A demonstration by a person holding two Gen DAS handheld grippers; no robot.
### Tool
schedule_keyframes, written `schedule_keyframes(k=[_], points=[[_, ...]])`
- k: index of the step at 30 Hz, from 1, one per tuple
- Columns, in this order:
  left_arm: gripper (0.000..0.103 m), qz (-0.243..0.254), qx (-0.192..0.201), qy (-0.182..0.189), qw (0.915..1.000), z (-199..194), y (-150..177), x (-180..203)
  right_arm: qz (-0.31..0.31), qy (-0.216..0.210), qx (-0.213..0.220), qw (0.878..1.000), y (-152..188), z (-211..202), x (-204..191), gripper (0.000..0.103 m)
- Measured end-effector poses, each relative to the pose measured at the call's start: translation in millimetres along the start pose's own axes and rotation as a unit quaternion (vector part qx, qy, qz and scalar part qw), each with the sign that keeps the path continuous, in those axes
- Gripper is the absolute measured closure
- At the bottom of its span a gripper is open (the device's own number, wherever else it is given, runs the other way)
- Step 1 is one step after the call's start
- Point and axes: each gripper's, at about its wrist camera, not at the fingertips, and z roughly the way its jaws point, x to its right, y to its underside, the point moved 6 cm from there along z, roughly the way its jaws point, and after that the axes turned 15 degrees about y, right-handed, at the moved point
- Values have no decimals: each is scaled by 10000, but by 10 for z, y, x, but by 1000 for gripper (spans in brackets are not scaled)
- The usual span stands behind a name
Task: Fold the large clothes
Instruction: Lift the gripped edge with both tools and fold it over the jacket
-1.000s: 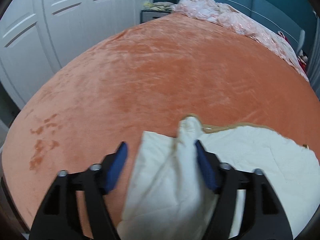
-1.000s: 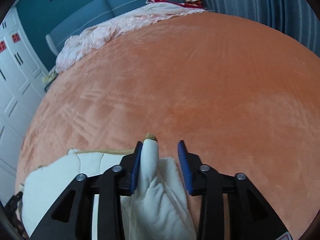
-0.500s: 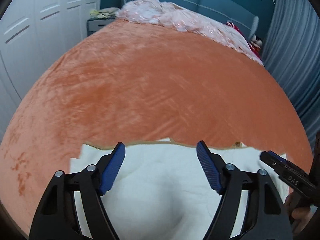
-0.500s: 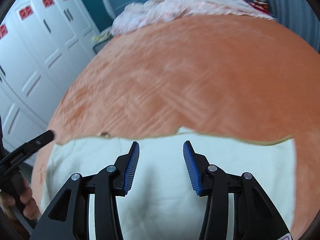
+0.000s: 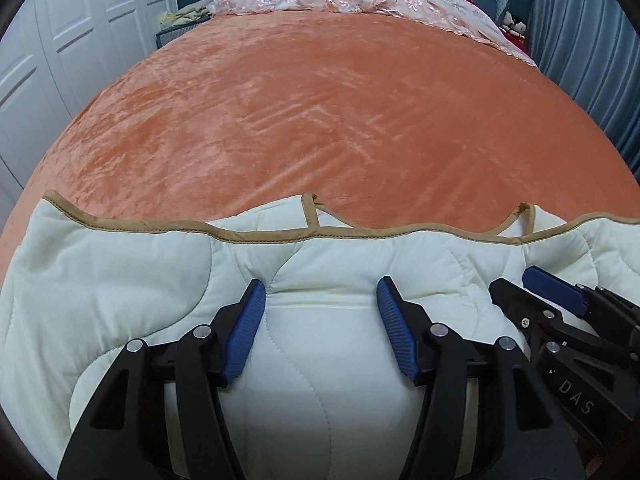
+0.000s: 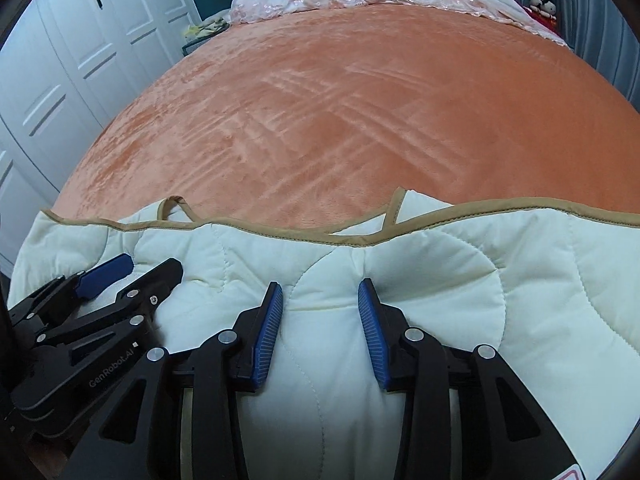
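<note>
Cream quilt (image 5: 120, 292), tan-bound edge, stitched in wavy lines, lies folded on near end of orange bed (image 5: 320, 112); two bound corners poke past the top edge. Left claw (image 5: 320, 300) and right claw (image 6: 320, 296) both released, fingers spread over the quilt.

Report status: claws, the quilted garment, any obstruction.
Left claw open, right claw open, both over fabric. Cream quilted garment lies flat on the orange bedspread, tan trim forward. Nothing in the way.
</note>
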Motion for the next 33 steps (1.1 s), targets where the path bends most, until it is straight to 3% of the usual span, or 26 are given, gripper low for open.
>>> schedule_keyframes(k=[25, 28, 31, 33], points=[[44, 189, 59, -339, 9992, 87, 4, 31, 29, 195, 316, 9993, -35, 35, -24, 65], [44, 15, -32, -240, 9997, -49, -46, -15, 412, 177, 302, 9985, -97, -120, 148, 72], [49, -405, 200, -197, 9988, -416, -74, -155, 1193, 169, 675, 9904, -104, -575, 519, 70], [73, -569, 330, -38, 9978, -695, -34, -214, 1209, 112, 688, 9902, -29, -787, 634, 72]])
